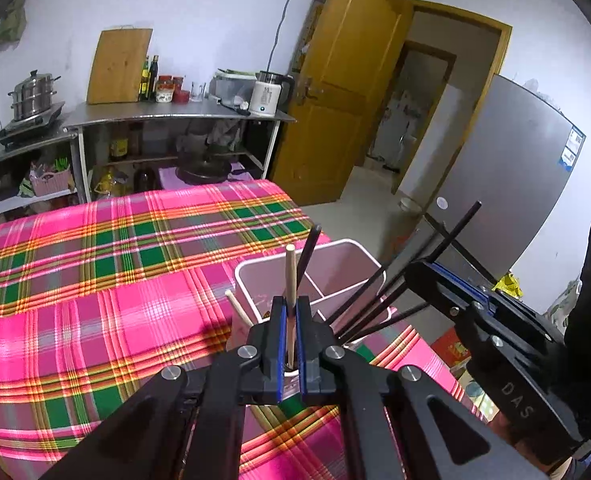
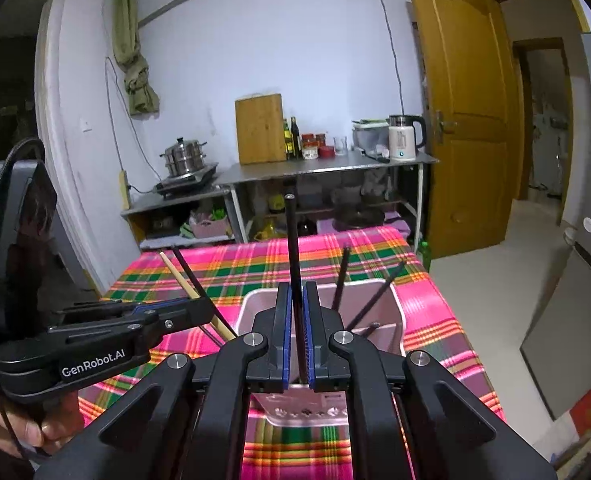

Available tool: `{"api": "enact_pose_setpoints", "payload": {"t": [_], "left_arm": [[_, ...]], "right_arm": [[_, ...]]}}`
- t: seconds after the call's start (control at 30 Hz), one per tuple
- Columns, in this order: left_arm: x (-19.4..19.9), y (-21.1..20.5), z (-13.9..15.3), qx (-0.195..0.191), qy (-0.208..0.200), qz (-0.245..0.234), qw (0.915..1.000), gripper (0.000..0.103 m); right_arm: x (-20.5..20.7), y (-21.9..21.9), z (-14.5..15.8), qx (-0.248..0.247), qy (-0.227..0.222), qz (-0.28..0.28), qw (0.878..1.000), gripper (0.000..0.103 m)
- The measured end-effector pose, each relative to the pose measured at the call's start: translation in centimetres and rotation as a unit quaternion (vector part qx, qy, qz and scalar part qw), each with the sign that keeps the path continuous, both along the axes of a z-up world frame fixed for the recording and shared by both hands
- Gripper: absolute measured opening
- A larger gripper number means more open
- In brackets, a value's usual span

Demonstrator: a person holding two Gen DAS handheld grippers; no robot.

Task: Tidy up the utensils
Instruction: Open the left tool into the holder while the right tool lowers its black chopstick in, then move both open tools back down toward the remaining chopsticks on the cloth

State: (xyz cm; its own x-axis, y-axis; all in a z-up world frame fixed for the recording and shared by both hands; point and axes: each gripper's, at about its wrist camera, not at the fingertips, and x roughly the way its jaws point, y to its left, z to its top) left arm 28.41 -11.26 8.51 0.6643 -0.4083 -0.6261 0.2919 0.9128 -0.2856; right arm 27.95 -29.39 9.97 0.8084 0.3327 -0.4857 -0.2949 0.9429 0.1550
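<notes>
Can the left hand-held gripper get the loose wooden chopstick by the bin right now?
Probably not yet. The left hand-held gripper is already shut on a wooden chopstick, so its jaws are taken. The loose wooden chopstick leans just left of it by the pink bin, with nothing blocking the approach.
</notes>
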Motion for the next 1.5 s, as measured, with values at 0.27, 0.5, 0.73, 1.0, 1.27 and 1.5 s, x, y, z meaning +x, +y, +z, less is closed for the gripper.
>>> {"api": "enact_pose_setpoints", "payload": {"t": [0.27,0.5,0.73,1.0,1.27,1.5], "left_arm": [[-0.7,0.1,-0.5,-0.001,0.010,-0.001,0.9999,0.018],[-2.9,1.4,0.8,-0.015,-0.017,0.009,0.9997,0.024],[-5.6,2.8,1.8,-0.025,-0.035,0.018,0.9989,0.024],[-8.8,4.1,1.7,-0.020,-0.045,0.032,0.9983,0.025],[-11.3,5.1,0.0,-0.009,-0.033,0.041,0.9986,0.025],[-12.8,6.0,-1.8,-0.004,-0.018,0.049,0.9986,0.025]], "right_arm": [[0.6,-0.7,-2.2,0.006,0.043,0.006,0.999,0.006],[-1.0,-1.4,-0.7,0.007,0.025,0.002,1.000,0.018],[-3.4,-1.1,0.2,0.007,0.018,0.000,1.000,0.020],[-6.5,-0.1,0.2,0.000,0.019,0.008,1.000,0.020],[-8.7,1.2,-0.9,-0.011,0.026,0.027,0.999,0.020],[-10.0,2.1,-2.0,-0.015,0.039,0.038,0.998,0.020]]}}
